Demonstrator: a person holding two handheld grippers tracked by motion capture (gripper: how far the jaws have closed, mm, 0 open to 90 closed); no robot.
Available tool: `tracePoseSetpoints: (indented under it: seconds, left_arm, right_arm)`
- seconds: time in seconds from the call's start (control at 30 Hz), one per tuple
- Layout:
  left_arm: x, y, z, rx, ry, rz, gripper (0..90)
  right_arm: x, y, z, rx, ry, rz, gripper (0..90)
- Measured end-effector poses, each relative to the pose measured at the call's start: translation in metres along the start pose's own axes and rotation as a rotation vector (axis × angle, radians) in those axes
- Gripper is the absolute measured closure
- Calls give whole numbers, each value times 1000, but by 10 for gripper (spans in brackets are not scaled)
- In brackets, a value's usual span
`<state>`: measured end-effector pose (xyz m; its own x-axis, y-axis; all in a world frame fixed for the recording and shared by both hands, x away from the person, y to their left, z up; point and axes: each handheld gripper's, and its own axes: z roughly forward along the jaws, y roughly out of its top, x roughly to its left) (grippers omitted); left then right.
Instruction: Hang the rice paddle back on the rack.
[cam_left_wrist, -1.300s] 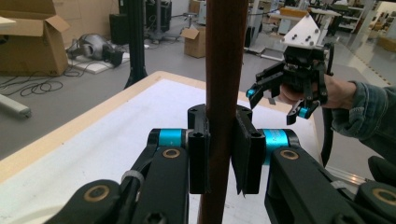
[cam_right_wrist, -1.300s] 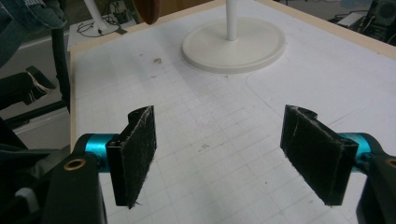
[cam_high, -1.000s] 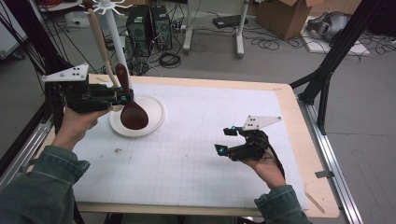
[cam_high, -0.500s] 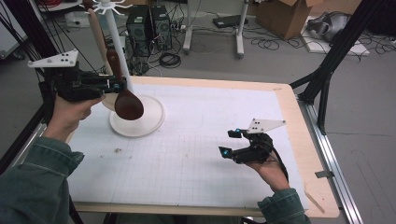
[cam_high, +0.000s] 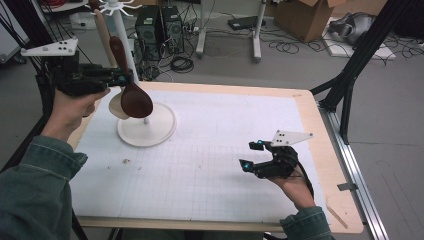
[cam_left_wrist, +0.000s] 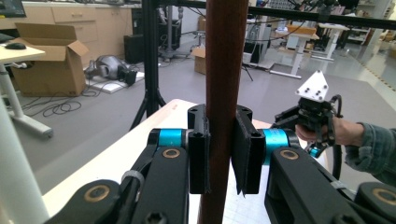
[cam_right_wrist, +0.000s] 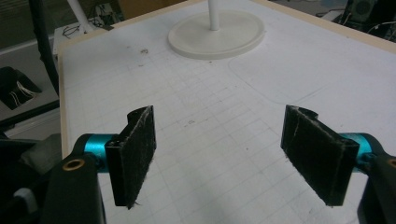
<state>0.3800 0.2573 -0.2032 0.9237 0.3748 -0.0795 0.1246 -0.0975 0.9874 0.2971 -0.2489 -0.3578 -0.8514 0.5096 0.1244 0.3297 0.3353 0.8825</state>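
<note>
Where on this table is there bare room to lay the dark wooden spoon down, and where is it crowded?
The white gridded mat lies bare between the round white stand base and the right gripper, and along its far right side. It is crowded at the far left corner, where the left gripper holds the dark wooden spoon by the white pole.

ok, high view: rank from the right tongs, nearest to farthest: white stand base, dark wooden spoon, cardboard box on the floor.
1. White stand base: on the table, up-left of the right tongs.
2. Dark wooden spoon: above the base's left edge, clamped in the left tongs.
3. Cardboard box: on the floor beyond the table's far edge.
</note>
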Motion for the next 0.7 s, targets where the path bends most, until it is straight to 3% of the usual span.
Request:
tracePoseSetpoints:
  seconds: [0.4, 0.7]
  left_arm:
    - [17, 21, -5, 27, 15, -8, 778]
    - [31, 31, -9, 0, 7, -31, 777]
  right_arm:
    - [-1, 2, -3, -3, -1, -6, 259]
    - [-2, 4, -1, 2, 7, -10, 259]
